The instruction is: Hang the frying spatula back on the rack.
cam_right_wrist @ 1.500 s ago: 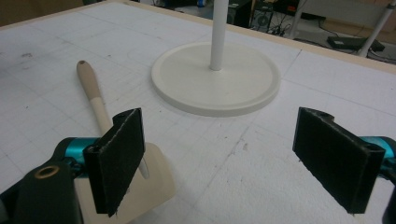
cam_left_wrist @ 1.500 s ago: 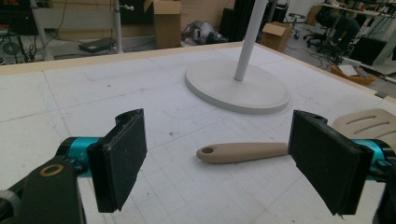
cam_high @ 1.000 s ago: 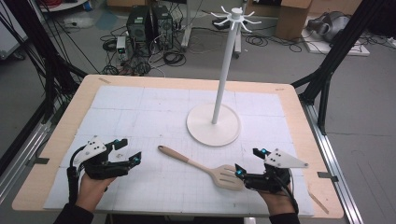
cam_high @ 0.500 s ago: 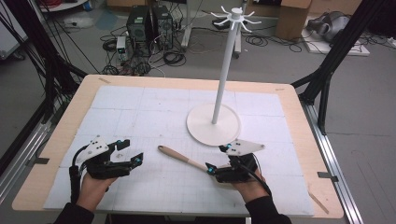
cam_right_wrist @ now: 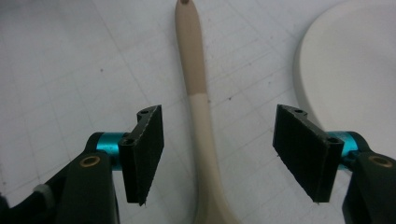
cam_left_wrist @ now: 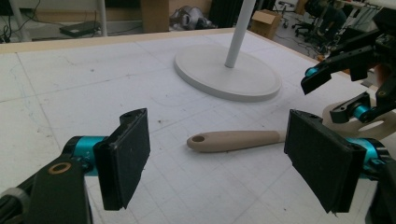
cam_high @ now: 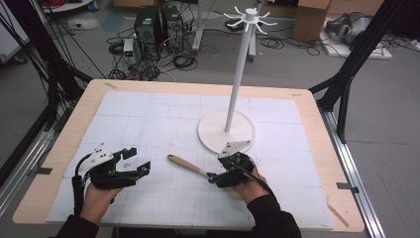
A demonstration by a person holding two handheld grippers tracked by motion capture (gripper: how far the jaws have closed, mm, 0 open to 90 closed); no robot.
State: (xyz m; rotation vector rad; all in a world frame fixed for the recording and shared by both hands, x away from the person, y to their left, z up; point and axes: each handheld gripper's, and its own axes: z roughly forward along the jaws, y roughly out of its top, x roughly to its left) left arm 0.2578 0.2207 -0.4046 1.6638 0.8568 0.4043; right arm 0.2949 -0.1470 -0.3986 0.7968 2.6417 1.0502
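Right hand-held gripper point(cam_high: 214, 177) low over the tabletop point(cam_high: 307, 106), jaws just closing in yet apart, straddling the pale neck of the spatula point(cam_right_wrist: 201, 126) with clear gaps on both sides in the right gripper view; pads point(cam_right_wrist: 148, 149) not pressing on it. Spatula lying flat on the white gridded mat point(cam_high: 148, 114), brown handle point(cam_high: 185, 164) pointing away toward the left hand-held gripper, hanging hole at the far tip. Blade end tucked under the right hand point(cam_high: 247, 186) from the high view, so probably resting flat, though hard to tell.

Just beyond the right hand-held gripper, the round white base point(cam_high: 213, 131) of a tall stand point(cam_high: 237, 74), post upright, small hooks spread at the top. Base near the spatula but not touching.

Left hand-held gripper point(cam_high: 136, 161) at the near left of the mat, held in the left hand point(cam_high: 96, 196), jaws wide apart with nothing between the pads, well apart from the spatula handle. Seen along its jaws: handle point(cam_left_wrist: 233, 140) lying crosswise ahead, the right hand-held gripper point(cam_left_wrist: 336, 91) at the far right above the blade.

Beyond the tabletop, computer boxes point(cam_high: 158, 27) and cables on the floor.
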